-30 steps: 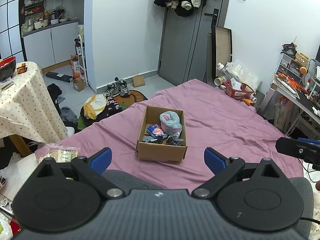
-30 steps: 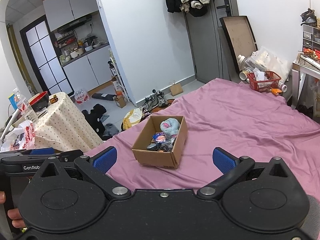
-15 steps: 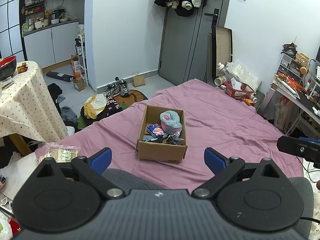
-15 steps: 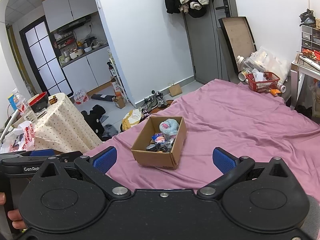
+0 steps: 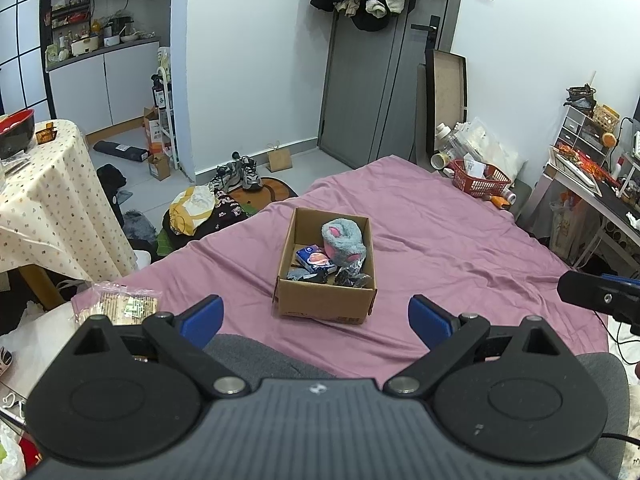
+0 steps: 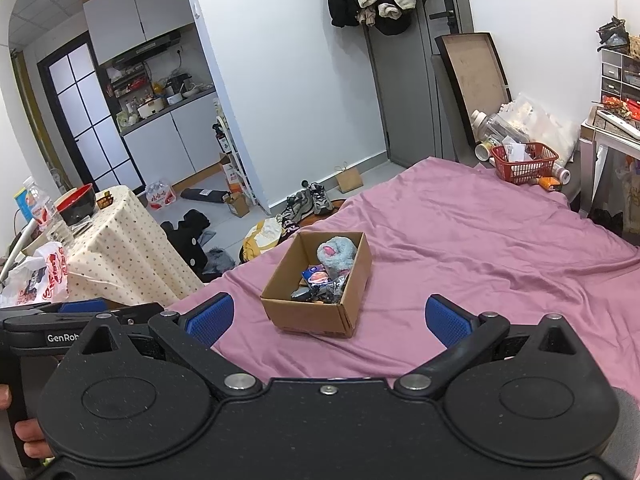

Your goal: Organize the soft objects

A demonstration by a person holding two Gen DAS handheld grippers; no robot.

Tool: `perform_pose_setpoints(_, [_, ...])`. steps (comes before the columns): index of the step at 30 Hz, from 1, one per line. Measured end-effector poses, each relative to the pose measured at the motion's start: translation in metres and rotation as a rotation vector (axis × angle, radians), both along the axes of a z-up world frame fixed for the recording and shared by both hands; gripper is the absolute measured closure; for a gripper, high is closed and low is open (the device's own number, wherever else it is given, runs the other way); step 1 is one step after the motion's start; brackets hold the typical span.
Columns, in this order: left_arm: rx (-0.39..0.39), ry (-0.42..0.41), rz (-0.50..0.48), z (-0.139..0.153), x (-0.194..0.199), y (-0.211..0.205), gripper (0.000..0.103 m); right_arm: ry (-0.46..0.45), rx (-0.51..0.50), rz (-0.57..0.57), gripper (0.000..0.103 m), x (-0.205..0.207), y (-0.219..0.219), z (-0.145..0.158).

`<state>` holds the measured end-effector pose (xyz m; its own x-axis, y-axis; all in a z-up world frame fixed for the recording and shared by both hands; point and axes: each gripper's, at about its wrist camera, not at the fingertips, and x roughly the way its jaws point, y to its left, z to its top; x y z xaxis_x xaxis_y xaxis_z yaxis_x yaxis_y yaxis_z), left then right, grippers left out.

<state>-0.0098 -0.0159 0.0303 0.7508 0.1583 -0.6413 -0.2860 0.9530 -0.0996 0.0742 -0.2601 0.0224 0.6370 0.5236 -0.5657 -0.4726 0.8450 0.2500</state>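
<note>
A brown cardboard box stands on the pink bedspread. Inside it lie a grey and pink plush toy, a small blue packet and dark wrapped items. My left gripper is open, well short of the box, nothing between its blue pads. My right gripper is open too, held back from the box on its near side. The other gripper shows at each view's edge.
A table with a dotted cloth stands left of the bed. Clothes and shoes lie on the floor. A red basket sits past the bed's far corner. A desk stands at right.
The right wrist view has shifted slightly, so the box sits a little more to the left in it. The left gripper has barely moved. Both stay open.
</note>
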Motion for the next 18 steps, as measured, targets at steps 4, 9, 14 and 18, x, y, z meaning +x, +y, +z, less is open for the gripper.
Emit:
perform_pose_setpoints(4, [-0.001,-0.002,-0.003,-0.0007,-0.0008,0.0001,0.005,-0.007,-0.012,-0.011,0.0,-0.0007,-0.0008,0.0007])
perform_pose_setpoints(9, [-0.004,0.001,-0.004,-0.0065,-0.0028,-0.0014,0.005,-0.009,-0.016,-0.013,0.0,-0.0014,-0.0003,0.0006])
perform_pose_setpoints(14, [-0.005,0.006,-0.013,-0.0097,-0.0014,-0.0042,0.005,-0.006,-0.018,-0.013,0.0,-0.0015,0.0004,0.0006])
perform_pose_setpoints(18, [-0.009,0.006,-0.017,-0.0087,-0.0005,-0.0052,0.005,-0.006,-0.02,-0.011,0.0,-0.0016,0.0009,0.0001])
